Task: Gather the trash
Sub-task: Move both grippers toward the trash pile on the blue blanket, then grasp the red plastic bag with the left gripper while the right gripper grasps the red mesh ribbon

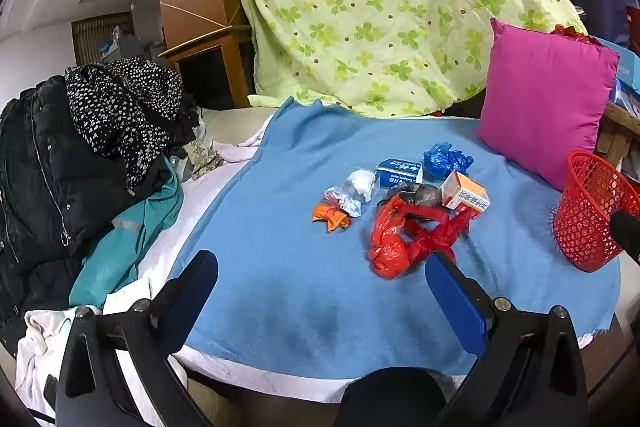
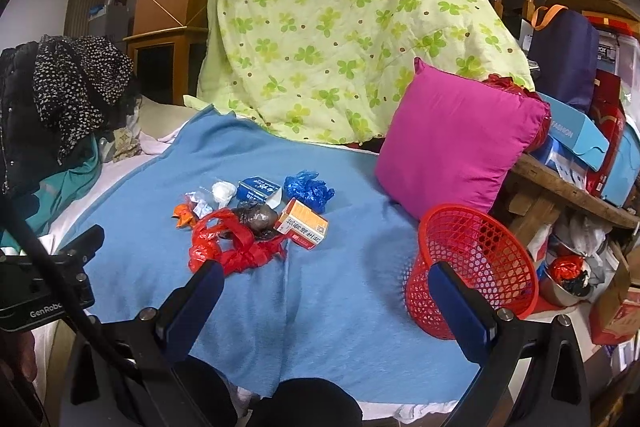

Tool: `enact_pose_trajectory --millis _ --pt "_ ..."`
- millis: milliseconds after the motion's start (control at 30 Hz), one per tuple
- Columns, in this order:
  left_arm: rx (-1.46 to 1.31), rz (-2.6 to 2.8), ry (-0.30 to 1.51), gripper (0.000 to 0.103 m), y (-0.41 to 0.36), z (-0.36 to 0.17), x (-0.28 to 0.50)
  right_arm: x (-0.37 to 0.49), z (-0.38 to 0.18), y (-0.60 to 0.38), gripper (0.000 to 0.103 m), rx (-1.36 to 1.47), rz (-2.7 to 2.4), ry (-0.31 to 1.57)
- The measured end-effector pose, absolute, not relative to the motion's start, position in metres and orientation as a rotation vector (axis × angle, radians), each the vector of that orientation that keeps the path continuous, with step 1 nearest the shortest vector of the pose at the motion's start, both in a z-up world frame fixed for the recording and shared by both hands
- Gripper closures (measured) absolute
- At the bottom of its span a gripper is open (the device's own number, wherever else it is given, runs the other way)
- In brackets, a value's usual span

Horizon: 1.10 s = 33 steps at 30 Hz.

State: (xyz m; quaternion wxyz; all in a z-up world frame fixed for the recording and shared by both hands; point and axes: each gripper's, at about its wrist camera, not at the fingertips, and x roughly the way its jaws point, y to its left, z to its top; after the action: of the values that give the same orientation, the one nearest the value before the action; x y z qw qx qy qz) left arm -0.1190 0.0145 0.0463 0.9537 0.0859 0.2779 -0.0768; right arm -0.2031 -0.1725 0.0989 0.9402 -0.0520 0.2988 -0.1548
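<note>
Trash is all still lying in one loose cluster on the blue blanket [image 1: 280,267]: the red plastic bag [image 1: 404,239] just ahead of the left claw [image 1: 322,281], and beyond it an orange wrapper [image 1: 330,217], crumpled white paper [image 1: 362,183], a blue box [image 1: 398,171], a blue bag [image 1: 446,159], a dark lump [image 1: 424,195] and an orange-and-white box [image 1: 466,195]. Ahead and slightly right of the right claw [image 2: 326,285] the red basket [image 2: 472,267] stands upright and, as far as its open mouth shows, holds nothing. Both claws are spread wide and carry nothing, so by my reading collection has not started and every piece remains to be picked up
</note>
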Motion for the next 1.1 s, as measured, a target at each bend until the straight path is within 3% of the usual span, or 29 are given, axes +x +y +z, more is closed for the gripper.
enact_pose_trajectory --millis 367,667,767,833,1100 --pt "0.119 -0.156 0.675 0.000 0.034 0.014 -0.090 -0.181 0.077 -0.187 0.000 0.011 -0.234 0.672" --pt "0.069 -0.155 0.786 0.000 0.053 -0.025 -0.050 -0.088 0.003 -0.213 0.001 0.304 -0.034 0.835" --pt "0.053 -0.161 0.810 0.000 0.058 -0.033 -0.040 -0.054 -0.028 -0.226 0.011 0.425 -0.020 0.896" --pt "0.036 -0.172 0.823 0.000 0.059 -0.036 -0.033 -0.029 -0.052 -0.233 0.025 0.512 -0.013 0.956" --pt "0.011 -0.251 0.868 0.001 0.043 -0.046 -0.004 0.024 -0.108 -0.244 0.027 0.755 0.014 1.069"
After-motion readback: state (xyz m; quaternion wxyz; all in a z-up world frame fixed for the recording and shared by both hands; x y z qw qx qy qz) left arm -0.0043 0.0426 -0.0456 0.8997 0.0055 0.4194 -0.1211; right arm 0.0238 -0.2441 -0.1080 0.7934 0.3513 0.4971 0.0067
